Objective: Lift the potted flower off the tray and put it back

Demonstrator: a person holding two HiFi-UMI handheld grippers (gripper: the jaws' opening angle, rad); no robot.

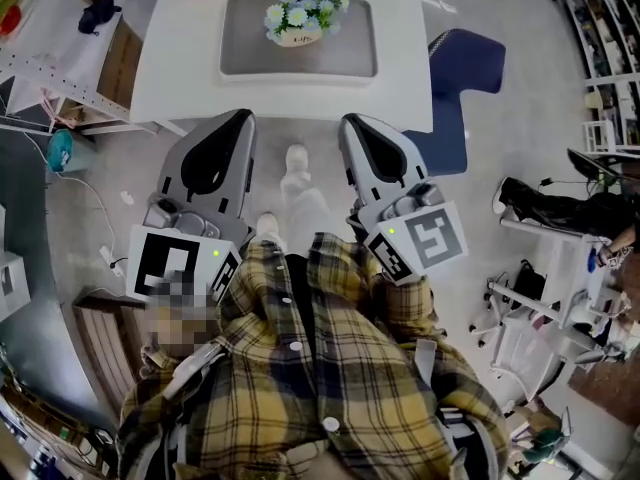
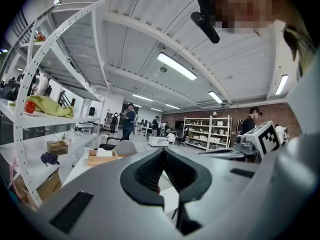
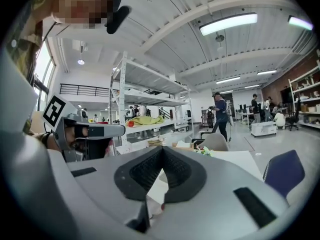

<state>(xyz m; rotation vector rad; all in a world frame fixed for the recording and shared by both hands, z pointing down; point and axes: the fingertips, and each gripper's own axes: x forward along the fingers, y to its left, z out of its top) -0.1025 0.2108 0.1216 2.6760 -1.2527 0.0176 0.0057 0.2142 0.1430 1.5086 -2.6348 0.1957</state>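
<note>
While my left tool point(image 1: 243, 118) and right tool point(image 1: 350, 122) hang clenched and empty short of the desk point(image 1: 170, 68), I see the potted flower point(image 1: 303, 13) on its tray point(image 1: 350, 63) straight ahead, about equally near both

The head view looks steeply down over the person's shirt point(image 1: 300, 368), close above the left tongs point(image 1: 243, 118) and right tongs point(image 1: 350, 121), with the white bench point(image 1: 180, 58) farther off at the frame's top. The left gripper view and right gripper view each sit low just behind their own joined jaws, facing roughly level. All three share the bench, and each gripper view catches the other tongs at its side.
</note>
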